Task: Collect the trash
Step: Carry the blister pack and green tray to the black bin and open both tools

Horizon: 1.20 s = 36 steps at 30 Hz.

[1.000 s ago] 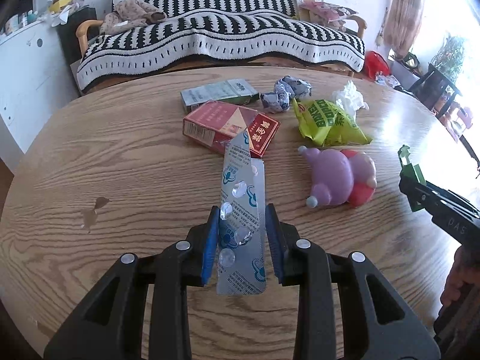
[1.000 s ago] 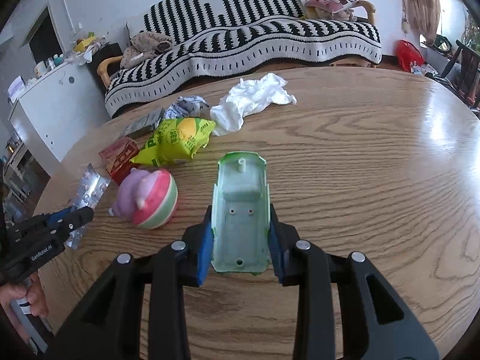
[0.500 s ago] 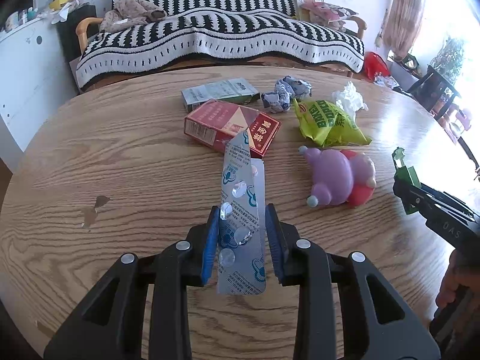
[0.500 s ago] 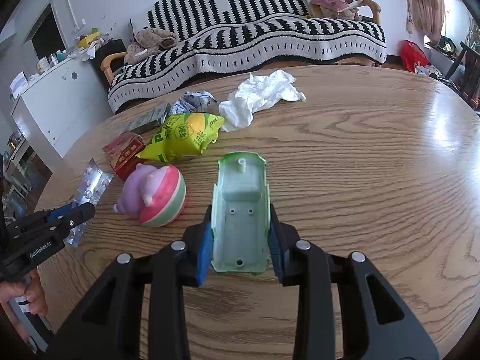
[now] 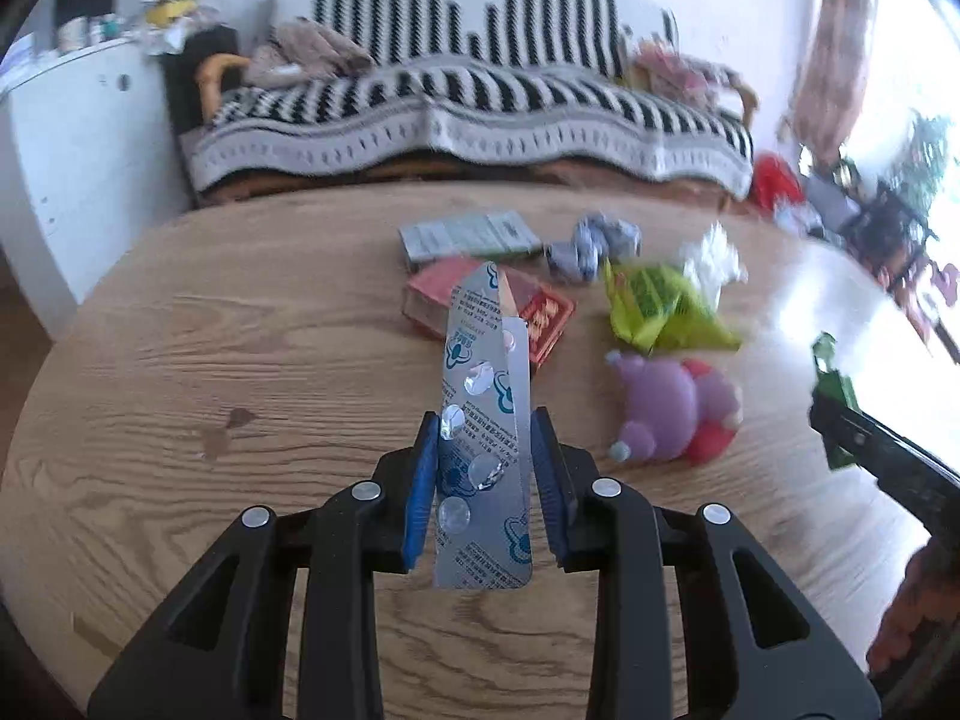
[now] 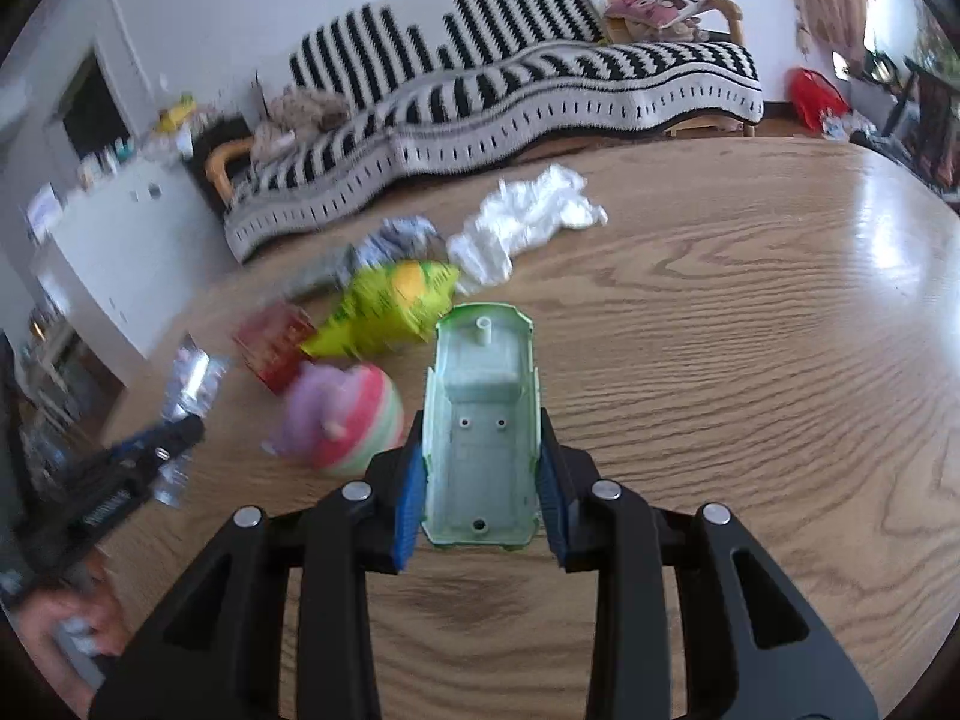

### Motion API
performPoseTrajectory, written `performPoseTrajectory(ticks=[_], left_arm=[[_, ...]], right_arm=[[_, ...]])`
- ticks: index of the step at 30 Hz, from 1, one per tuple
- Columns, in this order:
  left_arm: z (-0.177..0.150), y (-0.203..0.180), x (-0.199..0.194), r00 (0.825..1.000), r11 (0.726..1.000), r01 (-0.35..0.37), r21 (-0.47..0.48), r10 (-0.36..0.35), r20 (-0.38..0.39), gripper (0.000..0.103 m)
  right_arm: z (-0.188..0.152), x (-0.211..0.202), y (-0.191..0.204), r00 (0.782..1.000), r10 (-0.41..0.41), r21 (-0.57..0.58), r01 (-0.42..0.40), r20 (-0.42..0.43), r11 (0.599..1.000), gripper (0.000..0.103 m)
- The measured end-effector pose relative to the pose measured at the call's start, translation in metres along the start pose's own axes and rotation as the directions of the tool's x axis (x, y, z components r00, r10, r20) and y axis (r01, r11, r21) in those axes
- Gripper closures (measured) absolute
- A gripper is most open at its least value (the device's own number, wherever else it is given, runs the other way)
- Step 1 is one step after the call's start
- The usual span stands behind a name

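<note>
Your left gripper (image 5: 483,474) has its blue pads closed most of the way onto a silver pill sheet (image 5: 483,420), pressing its two long edges. The sheet stands on edge between the fingers and pokes well past their tips, so it is pinned only near its lower half. That looks like a grip chosen for carrying a thin, floppy thing clear of the table (image 5: 240,360).

Your right gripper (image 6: 480,468) is likewise narrowed onto a pale green plastic shell (image 6: 480,426), hollow side facing the camera. The pads clamp its side walls, and the far end juts beyond the fingertips. Gripped across its width like this, it should ride steadily.

Beyond the left fingertips lies a red box (image 5: 540,312), partly hidden behind the pill sheet, with a grey-green packet (image 5: 468,234) past that. To the right of those fingers sit a purple and red toy (image 5: 672,408), a yellow-green snack bag (image 5: 660,306), a grey crumpled wad (image 5: 591,243) and a white tissue (image 5: 714,255).

From the right fingers, that same toy lies just left of the tips, with the snack bag beyond it and the tissue farther out.

Both hands are full and no bin is in view, so you likely need to drop these off before taking more.
</note>
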<state>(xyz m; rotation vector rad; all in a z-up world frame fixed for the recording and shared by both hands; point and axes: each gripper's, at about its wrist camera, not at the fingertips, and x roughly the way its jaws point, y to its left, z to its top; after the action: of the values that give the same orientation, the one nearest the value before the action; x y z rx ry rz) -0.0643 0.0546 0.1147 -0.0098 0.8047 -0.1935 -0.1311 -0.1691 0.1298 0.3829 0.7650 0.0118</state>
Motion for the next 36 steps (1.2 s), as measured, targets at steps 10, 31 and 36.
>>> performPoseTrajectory(ticks=[10, 31, 36], left_arm=[[-0.035, -0.078, -0.126, 0.953, 0.952, 0.29, 0.094, -0.297, 0.068, 0.073], [-0.262, -0.371, -0.063, 0.737, 0.73, 0.603, 0.322, -0.355, -0.575, 0.073], [-0.271, -0.376, -0.056, 0.698, 0.707, 0.635, 0.311, -0.354, -0.622, 0.073]], right_arm=[[-0.054, -0.241, -0.071, 0.971, -0.056, 0.017, 0.053, 0.232, 0.998, 0.07], [-0.243, -0.291, -0.291, 0.975, -0.219, 0.505, 0.203, -0.028, 0.839, 0.07], [-0.247, -0.276, -0.301, 0.975, -0.213, 0.536, 0.21, -0.056, 0.818, 0.07]])
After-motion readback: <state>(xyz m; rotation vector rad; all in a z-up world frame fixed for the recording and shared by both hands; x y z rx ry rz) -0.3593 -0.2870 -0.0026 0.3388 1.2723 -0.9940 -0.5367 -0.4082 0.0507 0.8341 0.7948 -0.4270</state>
